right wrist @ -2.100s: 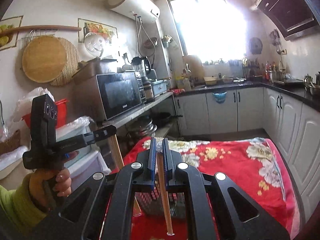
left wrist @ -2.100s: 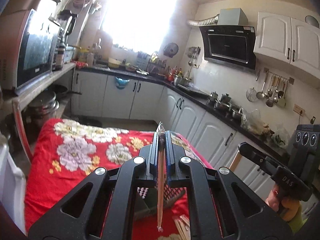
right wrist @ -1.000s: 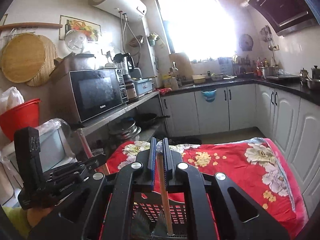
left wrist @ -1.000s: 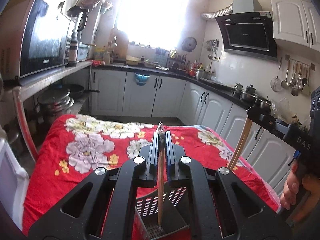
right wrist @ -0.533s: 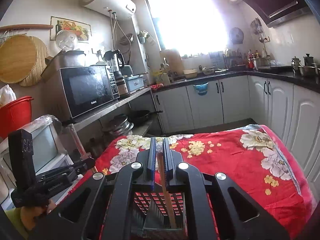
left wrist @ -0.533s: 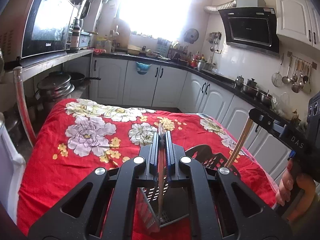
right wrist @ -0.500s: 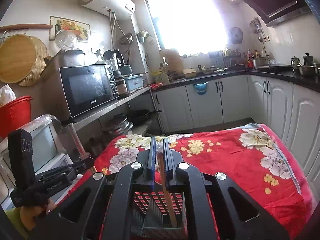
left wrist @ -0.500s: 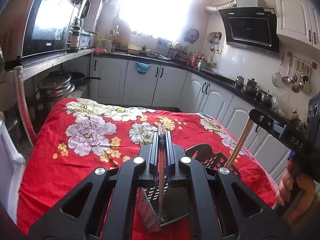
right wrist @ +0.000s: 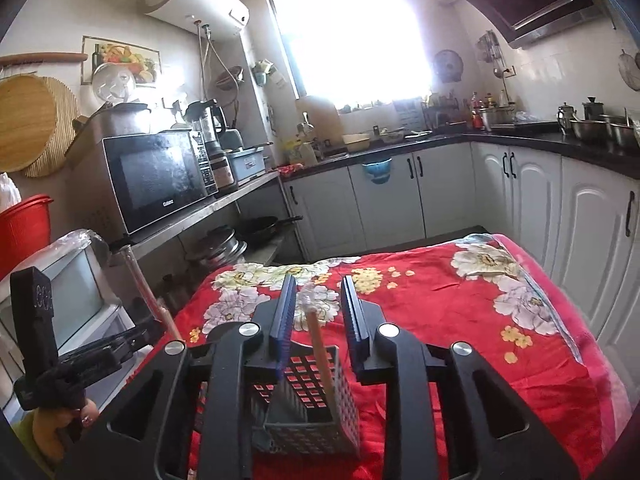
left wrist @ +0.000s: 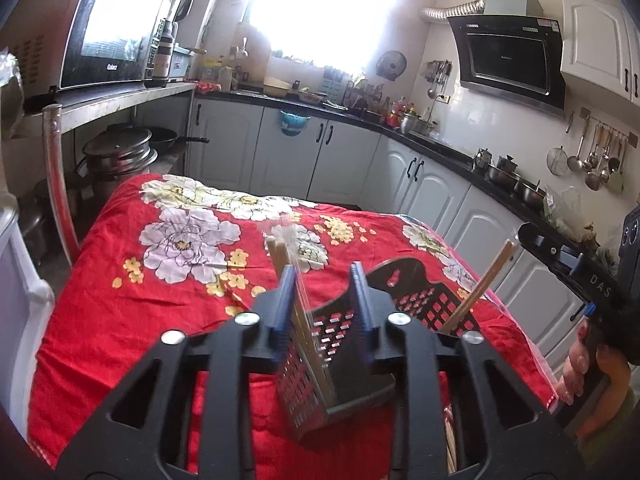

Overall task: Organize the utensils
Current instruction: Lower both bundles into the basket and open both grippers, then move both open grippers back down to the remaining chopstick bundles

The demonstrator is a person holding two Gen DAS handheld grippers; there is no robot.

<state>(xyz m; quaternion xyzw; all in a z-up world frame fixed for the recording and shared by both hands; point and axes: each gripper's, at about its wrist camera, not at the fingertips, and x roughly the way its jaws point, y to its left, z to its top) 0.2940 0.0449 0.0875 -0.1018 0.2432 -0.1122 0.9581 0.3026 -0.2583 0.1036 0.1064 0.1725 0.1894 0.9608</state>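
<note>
Both grippers: half a second before, each was clamped on a wrapped chopstick pair; now the fingers of the left gripper [left wrist: 322, 300] and of the right gripper [right wrist: 318, 312] stood spread, with nothing pinched between them
Left load: the plastic-wrapped pair of wooden chopsticks [left wrist: 298, 304] stood released in the black perforated plastic utensil caddy [left wrist: 344, 376]; it leaned against the left gripper's blue left pad, its clear wrapper tip poking up above the fingers
Right load: the second wrapped wooden chopstick pair [right wrist: 320, 356] stood loose in the same caddy [right wrist: 316, 412], tilted, between the spread fingers and, as far as I could tell, touching neither; from the left wrist view it [left wrist: 478, 284] leaned out of the caddy's right-hand side
Caddy position: on the red flower-printed cloth [left wrist: 160, 280] covering the worktop, directly below both grippers
Compartments: the two pairs looked to be in separate sections, though the dividers were partly hidden
Still loose: a few pale wooden sticks [left wrist: 450, 440] lay on the cloth beside the caddy, at the lower edge of the left wrist view
Meaning for the task: two pairs were delivered at once, so this round of sorting seemed finished; the grippers probably needed to lift clear without snagging the leaning sticks, then go for what remained on the cloth
</note>
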